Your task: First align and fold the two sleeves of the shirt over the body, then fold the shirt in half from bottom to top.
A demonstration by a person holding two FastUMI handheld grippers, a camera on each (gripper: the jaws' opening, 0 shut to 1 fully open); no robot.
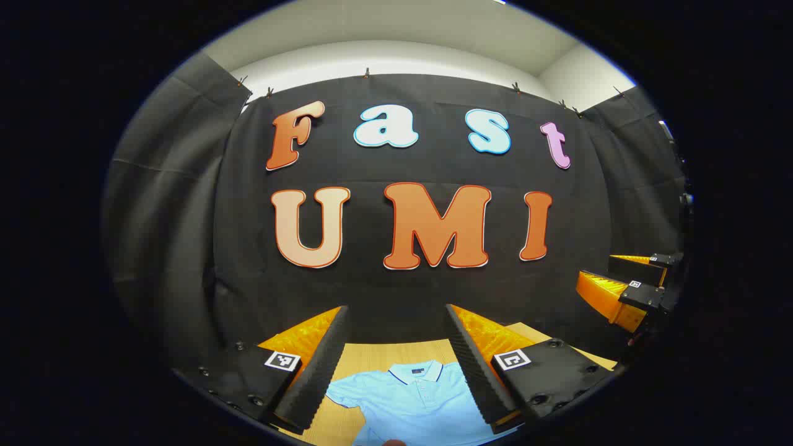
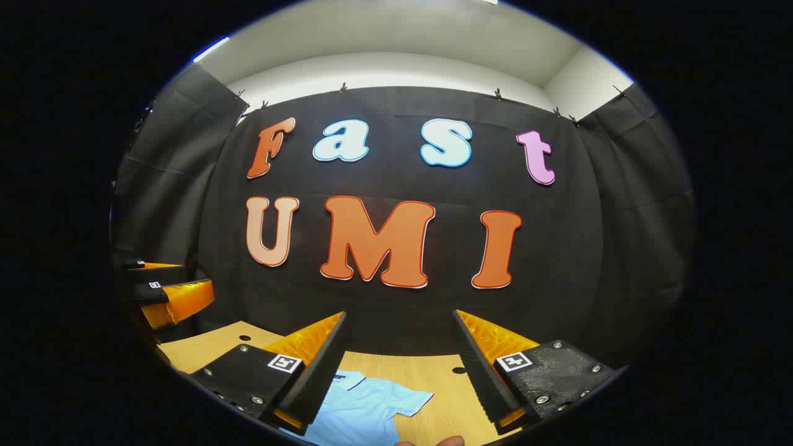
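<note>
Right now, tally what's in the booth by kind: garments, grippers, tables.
Light blue polo shirt: 1
Grippers: 2 (left gripper, right gripper), both open above the table
Wooden table: 1
Total: 4

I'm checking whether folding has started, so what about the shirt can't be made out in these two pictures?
- Left gripper view: the shirt's lower body and hem are cut off by the bottom edge; the left gripper's fingers cover its right sleeve.
- Right gripper view: the shirt is half hidden behind a finger of the right gripper; its bottom is cut off.
</note>
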